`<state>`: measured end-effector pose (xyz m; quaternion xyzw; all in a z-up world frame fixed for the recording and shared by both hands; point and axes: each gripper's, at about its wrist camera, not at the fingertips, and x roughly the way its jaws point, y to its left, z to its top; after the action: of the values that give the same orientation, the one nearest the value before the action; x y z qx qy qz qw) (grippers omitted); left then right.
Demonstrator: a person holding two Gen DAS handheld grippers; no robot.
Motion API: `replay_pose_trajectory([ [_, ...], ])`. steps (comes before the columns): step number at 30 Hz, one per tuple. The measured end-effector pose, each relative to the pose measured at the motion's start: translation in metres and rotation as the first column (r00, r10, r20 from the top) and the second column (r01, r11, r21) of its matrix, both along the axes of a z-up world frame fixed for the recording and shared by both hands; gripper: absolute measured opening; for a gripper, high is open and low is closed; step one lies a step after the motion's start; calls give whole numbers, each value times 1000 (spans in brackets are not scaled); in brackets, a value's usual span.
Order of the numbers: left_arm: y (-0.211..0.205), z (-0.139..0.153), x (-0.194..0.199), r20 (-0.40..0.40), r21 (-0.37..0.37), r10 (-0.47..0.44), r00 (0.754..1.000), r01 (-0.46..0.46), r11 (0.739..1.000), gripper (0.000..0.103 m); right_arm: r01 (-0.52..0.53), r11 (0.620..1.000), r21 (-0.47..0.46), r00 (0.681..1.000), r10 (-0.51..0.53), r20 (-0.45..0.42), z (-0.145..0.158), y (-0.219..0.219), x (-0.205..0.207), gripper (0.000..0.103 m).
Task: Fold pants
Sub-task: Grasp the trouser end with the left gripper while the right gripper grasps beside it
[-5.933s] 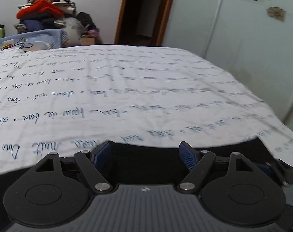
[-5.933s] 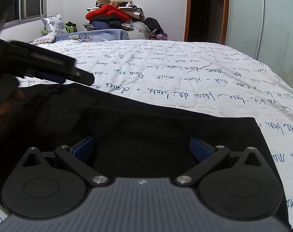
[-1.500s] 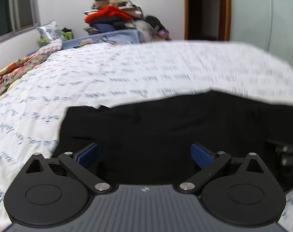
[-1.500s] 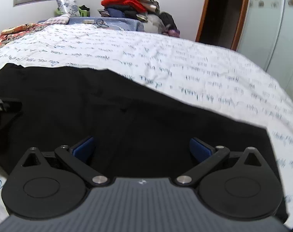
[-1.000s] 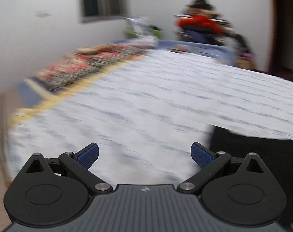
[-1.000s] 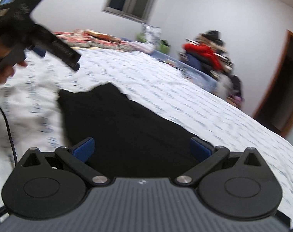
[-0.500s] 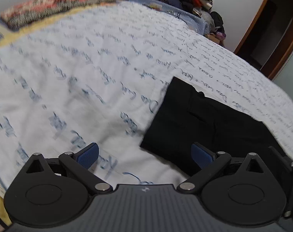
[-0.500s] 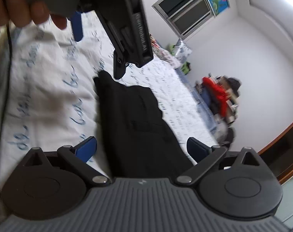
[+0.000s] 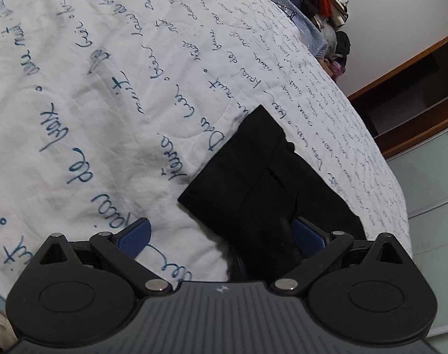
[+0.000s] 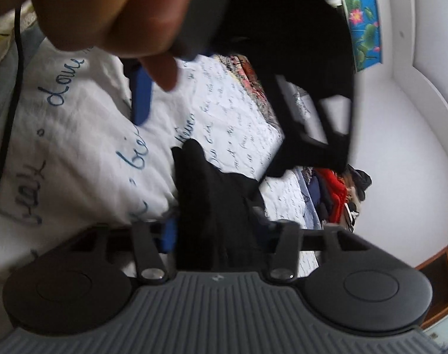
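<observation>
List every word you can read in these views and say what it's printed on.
"Dou": blue script on the white bedspread, left wrist view, beside the pants.
"de": same bedspread script, left wrist view.
"dou": same script, right wrist view.
Remaining script lines: too skewed, small or blurred to read.
Pants: no text visible.

The white bedspread [image 9: 112, 94] carries rows of blue cursive script. Words such as "nuit", "de" and "doux" can be made out on it; most of the rest is too slanted or blurred to read.
</observation>
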<state>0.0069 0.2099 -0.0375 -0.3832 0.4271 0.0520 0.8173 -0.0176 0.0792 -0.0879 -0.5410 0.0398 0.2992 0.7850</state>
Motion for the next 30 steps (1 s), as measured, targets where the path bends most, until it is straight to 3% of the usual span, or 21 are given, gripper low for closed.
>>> replay_pose_trajectory([
  [1, 0, 0, 2, 2, -16, 0, 1000, 0, 1000, 102, 1, 1000, -3, 1000, -1, 14, -1, 4, 1, 23],
  [2, 1, -1, 3, 2, -31, 2, 1000, -2, 1000, 102, 3, 1000, -15, 1000, -3, 23, -4, 7, 3, 7],
  [5, 5, -6, 9, -3, -73, 26, 1000, -27, 997, 102, 5, 1000, 28, 1000, -5, 5, -3, 6, 5, 6],
  [10, 7, -13, 27, 10, -165, 59, 998, -57, 985, 102, 40, 980, 193, 986, -7, -164, 29, -12, 19, 5],
  [15, -3, -18, 54, 89, -235, -9, 996, 30, 972, 102, 105, 930, 352, 951, 10, -308, 63, -36, 37, 5],
  [18, -8, -20, 70, 110, -215, -43, 993, 66, 974, 101, 136, 907, 399, 939, 10, -343, 73, -47, 42, 5],
  [19, -9, -20, 73, 122, -202, -53, 991, 77, 976, 91, 143, 903, 406, 938, 7, -345, 75, -50, 43, 5],
  [21, -11, -19, 78, 119, -144, -66, 991, 83, 986, 60, 149, 902, 405, 938, 0, -347, 73, -53, 44, 5],
  [22, -12, -19, 78, 113, -117, -70, 991, 83, 990, 35, 153, 903, 402, 938, -3, -348, 72, -53, 43, 5],
  [23, -11, -20, 79, 112, -106, -73, 991, 85, 991, 26, 157, 906, 393, 936, -9, -352, 69, -49, 41, 6],
  [25, -7, -22, 76, 119, -109, -82, 990, 95, 989, 23, 160, 915, 369, 933, -18, -360, 66, -43, 39, 13],
  [27, -4, -25, 74, 124, -107, -89, 988, 103, 989, 21, 167, 923, 347, 936, -37, -351, 59, -45, 32, 44],
  [29, -3, -24, 72, 133, -107, -89, 987, 103, 989, 21, 166, 935, 314, 943, -57, -327, 51, -49, 22, 56],
  [30, -4, -22, 72, 139, -101, -90, 986, 104, 989, 21, 166, 942, 291, 949, -72, -307, 46, -50, 19, 57],
])
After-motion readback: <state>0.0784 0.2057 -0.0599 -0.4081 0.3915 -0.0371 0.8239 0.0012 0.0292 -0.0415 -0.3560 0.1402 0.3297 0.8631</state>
